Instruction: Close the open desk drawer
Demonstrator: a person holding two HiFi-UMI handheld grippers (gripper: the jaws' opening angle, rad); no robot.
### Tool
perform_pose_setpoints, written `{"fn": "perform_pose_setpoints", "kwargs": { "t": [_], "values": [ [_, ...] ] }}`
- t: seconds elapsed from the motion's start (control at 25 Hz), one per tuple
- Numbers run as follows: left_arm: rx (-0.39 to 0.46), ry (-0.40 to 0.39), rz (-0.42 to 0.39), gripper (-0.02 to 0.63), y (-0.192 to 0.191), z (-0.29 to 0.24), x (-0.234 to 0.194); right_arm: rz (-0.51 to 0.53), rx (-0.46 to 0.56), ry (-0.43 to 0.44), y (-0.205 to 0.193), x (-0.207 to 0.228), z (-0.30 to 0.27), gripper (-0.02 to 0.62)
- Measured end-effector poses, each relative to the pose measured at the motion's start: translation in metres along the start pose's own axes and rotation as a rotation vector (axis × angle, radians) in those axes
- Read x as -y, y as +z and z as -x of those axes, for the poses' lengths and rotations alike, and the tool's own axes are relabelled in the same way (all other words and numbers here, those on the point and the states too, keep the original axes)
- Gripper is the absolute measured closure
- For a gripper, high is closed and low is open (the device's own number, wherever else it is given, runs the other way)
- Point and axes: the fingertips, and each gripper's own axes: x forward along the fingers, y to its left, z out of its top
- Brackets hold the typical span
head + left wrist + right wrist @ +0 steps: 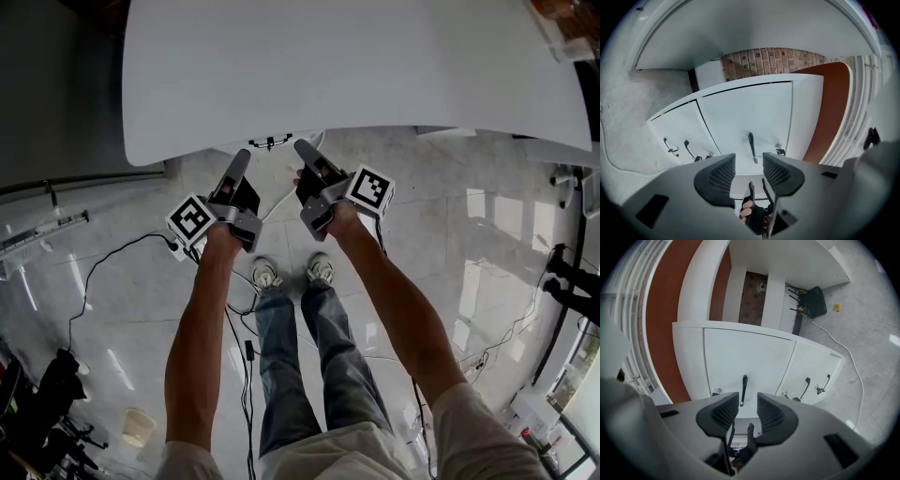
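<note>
Under the white tabletop (356,66), straight ahead of both claws, sits the desk drawer (740,117). Its flat white front faces the person, and its black bar handle (751,147) runs lengthwise in line with the gap between the jaws, with a small metal fitting (779,149) just beside it. Next to it, on the floor's side, more white cabinet front (677,126) carries two like handles. How far the drawer stands out I cannot tell. Behind the unit are a brick wall (764,58) and a red-brown panel (829,108). The floor (450,244) is pale, glossy stone, with cables (103,262) trailing over it and a black box (815,300) near the wall. The left claw (749,165) stands wide apart and the right claw (748,405) less so. Both are empty, short of the handle and touching nothing.
</note>
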Motion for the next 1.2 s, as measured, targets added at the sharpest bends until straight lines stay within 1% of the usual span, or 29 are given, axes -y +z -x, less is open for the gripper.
{"fn": "perform_pose_setpoints", "kwargs": {
  "t": [0.08, 0.12, 0.16, 0.2, 0.24, 0.28, 0.36, 0.4, 0.44, 0.48, 0.52, 0.56, 0.6, 0.64, 0.76, 0.8, 0.84, 0.88, 0.92, 1.08, 1.2],
  "values": [
    [-0.001, -0.034, 0.004, 0.414, -0.014, 0.014, 0.012, 0.017, -0.011, 0.008, -0.014, -0.005, 0.020, 0.513],
    [-0.003, -0.043, 0.001, 0.426, -0.020, 0.022, 0.017, 0.020, -0.015, 0.013, -0.020, -0.007, 0.029, 0.544],
    [-0.006, -0.043, -0.006, 0.461, -0.026, 0.029, 0.019, 0.018, -0.016, 0.022, -0.025, -0.009, 0.037, 0.562],
    [-0.009, -0.035, -0.012, 0.513, -0.030, 0.036, 0.019, 0.012, -0.015, 0.033, -0.029, -0.012, 0.044, 0.571],
    [-0.013, -0.025, -0.016, 0.592, -0.035, 0.042, 0.017, 0.005, -0.012, 0.042, -0.032, -0.014, 0.050, 0.577],
    [-0.016, -0.024, -0.016, 0.594, -0.039, 0.048, 0.018, 0.000, -0.008, 0.048, -0.035, -0.016, 0.055, 0.578],
    [-0.021, -0.051, -0.010, 0.594, -0.048, 0.054, 0.028, 0.005, -0.002, 0.043, -0.038, -0.019, 0.066, 0.578],
    [-0.025, -0.049, -0.022, 0.594, -0.052, 0.057, 0.032, 0.015, 0.000, 0.035, -0.038, -0.021, 0.072, 0.578],
    [-0.034, -0.030, -0.056, 0.594, -0.054, 0.060, 0.034, 0.033, 0.000, 0.022, -0.036, -0.023, 0.077, 0.578],
    [-0.048, 0.001, -0.113, 0.594, -0.056, 0.062, 0.035, 0.062, -0.005, 0.000, -0.034, -0.026, 0.082, 0.578],
    [-0.065, 0.031, -0.188, 0.594, -0.056, 0.063, 0.039, 0.113, -0.019, -0.031, -0.032, -0.030, 0.086, 0.578],
    [-0.085, 0.058, -0.275, 0.594, -0.055, 0.062, 0.046, 0.197, -0.045, -0.065, -0.031, -0.034, 0.088, 0.578],
    [-0.113, 0.084, -0.382, 0.594, -0.055, 0.061, 0.053, 0.322, -0.081, -0.100, -0.030, -0.041, 0.089, 0.578],
    [-0.152, 0.109, -0.512, 0.594, -0.057, 0.060, 0.062, 0.483, -0.124, -0.137, -0.031, -0.048, 0.090, 0.578],
    [-0.278, 0.179, -0.988, 0.594, -0.068, 0.060, 0.088, 1.061, -0.245, -0.238, -0.037, -0.076, 0.094, 0.578],
    [-0.296, 0.194, -1.127, 0.594, -0.070, 0.061, 0.097, 1.226, -0.268, -0.253, -0.040, -0.087, 0.096, 0.578],
    [-0.298, 0.200, -1.232, 0.594, -0.072, 0.061, 0.108, 1.344, -0.278, -0.257, -0.043, -0.098, 0.097, 0.578],
    [-0.287, 0.197, -1.299, 0.594, -0.073, 0.061, 0.119, 1.409, -0.277, -0.256, -0.044, -0.106, 0.097, 0.578],
    [-0.269, 0.187, -1.330, 0.594, -0.073, 0.061, 0.130, 1.435, -0.270, -0.252, -0.046, -0.114, 0.097, 0.578],
    [-0.198, 0.161, -1.342, 0.594, -0.069, 0.065, 0.164, 1.428, -0.237, -0.224, -0.050, -0.140, 0.097, 0.578],
    [-0.173, 0.146, -1.353, 0.594, -0.071, 0.076, 0.193, 1.429, -0.180, -0.204, -0.049, -0.175, 0.114, 0.578]
  ]
}}
